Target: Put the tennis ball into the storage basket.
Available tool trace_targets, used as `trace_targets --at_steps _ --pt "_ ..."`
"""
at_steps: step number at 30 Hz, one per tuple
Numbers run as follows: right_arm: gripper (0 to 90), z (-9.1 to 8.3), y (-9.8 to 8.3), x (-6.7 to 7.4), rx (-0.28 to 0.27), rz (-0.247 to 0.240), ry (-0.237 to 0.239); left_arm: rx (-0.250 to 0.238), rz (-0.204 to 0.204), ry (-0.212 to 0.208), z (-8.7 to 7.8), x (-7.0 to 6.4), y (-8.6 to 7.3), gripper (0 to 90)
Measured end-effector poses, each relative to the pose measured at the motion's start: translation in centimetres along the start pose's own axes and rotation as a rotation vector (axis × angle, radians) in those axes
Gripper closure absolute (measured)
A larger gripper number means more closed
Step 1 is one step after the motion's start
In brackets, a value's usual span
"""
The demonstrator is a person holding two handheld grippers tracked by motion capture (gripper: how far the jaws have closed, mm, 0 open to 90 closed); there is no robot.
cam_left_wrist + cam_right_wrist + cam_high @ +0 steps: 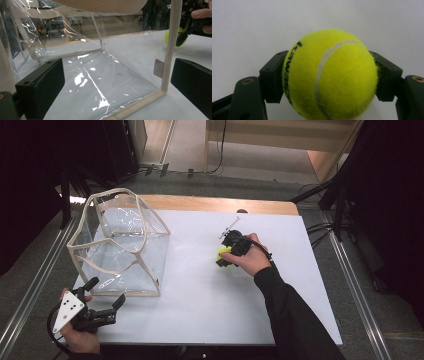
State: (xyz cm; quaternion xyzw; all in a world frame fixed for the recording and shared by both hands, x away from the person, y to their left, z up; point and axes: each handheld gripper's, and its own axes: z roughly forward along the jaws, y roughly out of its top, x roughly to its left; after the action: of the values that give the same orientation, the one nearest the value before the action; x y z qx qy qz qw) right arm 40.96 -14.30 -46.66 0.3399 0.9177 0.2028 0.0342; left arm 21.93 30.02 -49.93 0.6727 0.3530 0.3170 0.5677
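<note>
A yellow tennis ball (329,75) with a white seam and black lettering sits squeezed between the two black jaws of my right gripper (329,77). From above, the ball (223,253) peeks out yellow at the tip of the right gripper (226,256), low over the white table top right of the middle. My left gripper (106,296) rests open at the near left corner, its jaws pointing at a clear plastic bag with a cream frame (120,242). In the left gripper view the bag's front corner (165,72) stands between the spread jaws of the left gripper (120,85), untouched, and the ball (172,37) shows beyond it.
The white table top (280,285) has a wooden far edge (220,204) and a near edge by the person's body. The person's dark sleeve (290,320) crosses the right half. Dark stands and cables flank the table on both sides.
</note>
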Motion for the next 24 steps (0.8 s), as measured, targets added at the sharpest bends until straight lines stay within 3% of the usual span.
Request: trace_targets --at_steps 24 --pt "24.2 0.4 2.4 2.7 0.003 -0.077 0.035 -0.001 0.000 0.000 0.1 0.0 0.0 0.0"
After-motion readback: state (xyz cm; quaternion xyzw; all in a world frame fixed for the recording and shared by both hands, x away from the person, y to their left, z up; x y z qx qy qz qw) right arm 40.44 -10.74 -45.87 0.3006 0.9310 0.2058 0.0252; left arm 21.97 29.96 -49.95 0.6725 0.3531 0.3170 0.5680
